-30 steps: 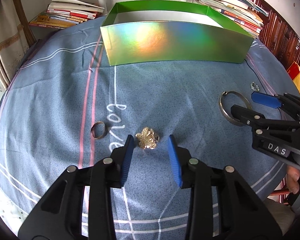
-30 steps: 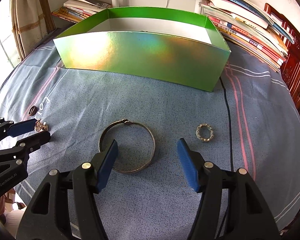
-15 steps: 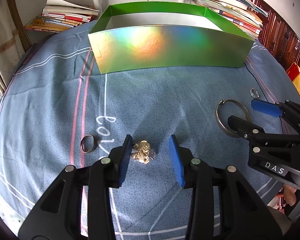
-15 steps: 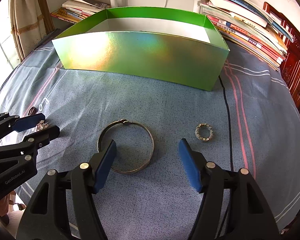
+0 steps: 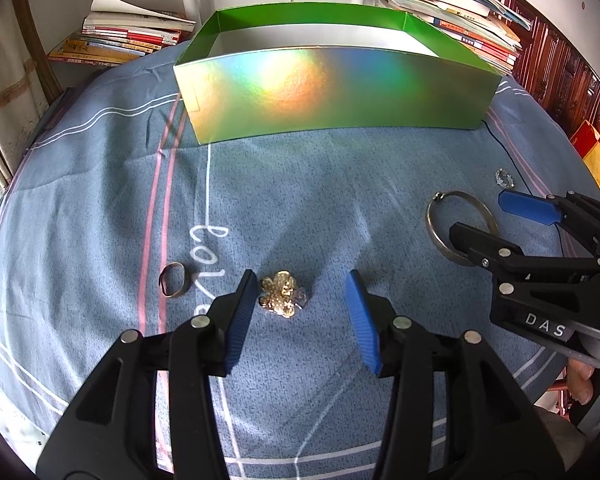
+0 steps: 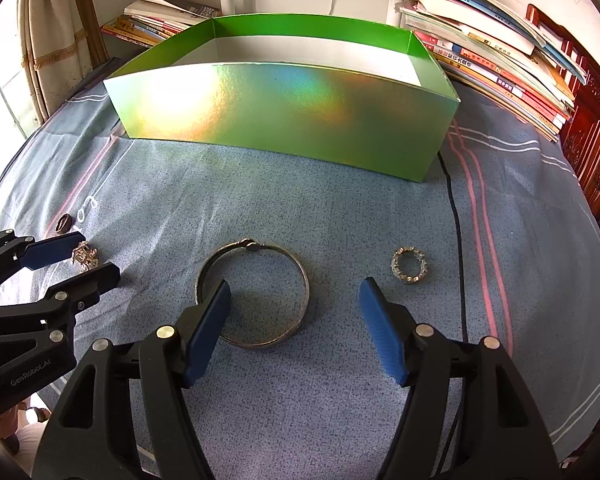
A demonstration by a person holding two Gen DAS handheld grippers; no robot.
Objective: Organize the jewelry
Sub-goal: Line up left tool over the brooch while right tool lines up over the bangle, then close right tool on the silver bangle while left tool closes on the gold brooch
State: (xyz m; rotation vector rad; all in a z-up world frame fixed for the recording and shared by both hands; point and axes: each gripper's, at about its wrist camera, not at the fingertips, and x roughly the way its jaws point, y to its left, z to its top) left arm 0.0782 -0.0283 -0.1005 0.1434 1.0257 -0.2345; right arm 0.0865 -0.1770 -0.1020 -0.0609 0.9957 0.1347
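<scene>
A gold flower brooch (image 5: 282, 294) lies on the blue cloth between the open jaws of my left gripper (image 5: 303, 280), close to the left pad; it also shows in the right wrist view (image 6: 85, 256). A small dark ring (image 5: 173, 285) lies left of it. A silver bangle (image 6: 253, 293) lies between the open jaws of my right gripper (image 6: 294, 292), with the left pad over its left rim. A small crystal ring (image 6: 409, 265) lies just right of the bangle. An open green holographic box (image 5: 332, 92) stands behind.
Stacks of books (image 6: 492, 56) lie behind the box on both sides. A thin black cable (image 6: 456, 240) runs down the cloth at the right. Dark wooden furniture (image 6: 588, 120) stands at the far right.
My left gripper has come down around the brooch, which now sits between the pads near the left one. The right gripper has barely moved over the bangle.
</scene>
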